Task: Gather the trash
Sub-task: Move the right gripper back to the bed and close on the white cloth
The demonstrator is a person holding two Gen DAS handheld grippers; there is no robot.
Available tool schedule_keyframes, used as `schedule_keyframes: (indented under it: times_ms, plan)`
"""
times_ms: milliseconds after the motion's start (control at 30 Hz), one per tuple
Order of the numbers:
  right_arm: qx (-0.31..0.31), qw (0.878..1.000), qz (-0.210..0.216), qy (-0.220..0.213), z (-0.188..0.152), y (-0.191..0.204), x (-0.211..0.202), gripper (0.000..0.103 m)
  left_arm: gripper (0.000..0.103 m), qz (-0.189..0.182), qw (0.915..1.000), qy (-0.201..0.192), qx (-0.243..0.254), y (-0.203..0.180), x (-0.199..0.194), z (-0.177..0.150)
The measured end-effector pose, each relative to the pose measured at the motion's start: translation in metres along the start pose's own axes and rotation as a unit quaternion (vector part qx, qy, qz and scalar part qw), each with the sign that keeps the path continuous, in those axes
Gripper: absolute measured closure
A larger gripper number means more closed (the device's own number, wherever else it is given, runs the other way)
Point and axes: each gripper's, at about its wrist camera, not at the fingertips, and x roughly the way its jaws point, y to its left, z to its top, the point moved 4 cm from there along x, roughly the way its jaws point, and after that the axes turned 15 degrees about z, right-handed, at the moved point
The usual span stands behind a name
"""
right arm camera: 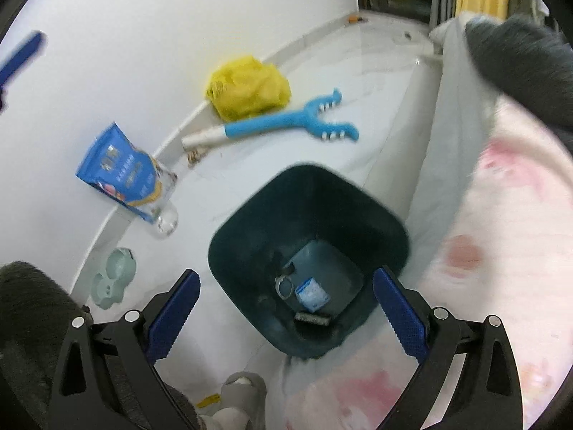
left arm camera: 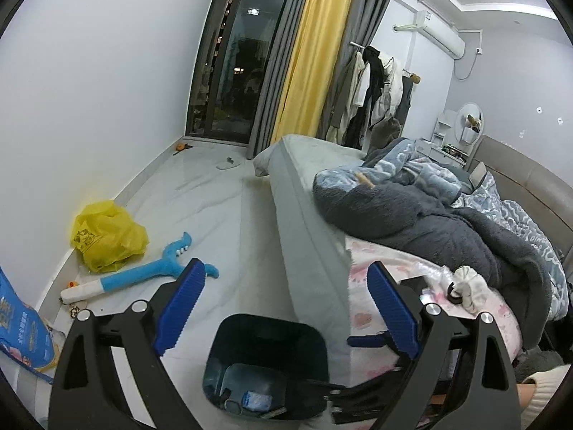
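A dark teal trash bin (left arm camera: 266, 329) (right arm camera: 250, 236) stands on the floor beside the bed. Inside it lie a small blue-white packet (right arm camera: 311, 294), a ring-shaped piece (right arm camera: 284, 285) and a dark strip. My left gripper (left arm camera: 286, 283) is open and empty, above the bin and the bed edge. My right gripper (right arm camera: 286, 288) is open and empty, right over the bin's mouth. Crumpled white trash (left arm camera: 469, 286) lies on the pink sheet near the left gripper's right finger. A yellow plastic bag (left arm camera: 107, 234) (right arm camera: 249, 87) lies by the wall.
A blue toy grabber (left arm camera: 143, 274) (right arm camera: 279, 123) lies on the white floor. A blue bag (right arm camera: 121, 172) leans on the wall, with a clear bottle (right arm camera: 166, 220) and a pale green dish (right arm camera: 114, 277) nearby. The bed (left arm camera: 311, 236) carries grey and blue blankets (left arm camera: 429, 222).
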Motion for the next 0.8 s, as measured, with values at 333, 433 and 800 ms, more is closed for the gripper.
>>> schedule_keyframes:
  times_ms: [333, 433, 800]
  plan:
    - [-0.013, 0.996, -0.021, -0.085, -0.007, -0.016, -0.092, 0.005, 0.009, -0.015, 0.9998, -0.010, 0.004, -0.047, 0.003, 0.008]
    - [-0.012, 0.994, -0.035, -0.101, -0.015, -0.027, -0.113, 0.005, 0.009, -0.022, 0.9997, -0.007, 0.010, -0.062, 0.008, 0.008]
    - [0.027, 0.982, -0.100, -0.157, -0.046, -0.087, -0.186, 0.005, 0.008, -0.041, 0.9981, 0.001, 0.046, -0.119, 0.023, -0.004]
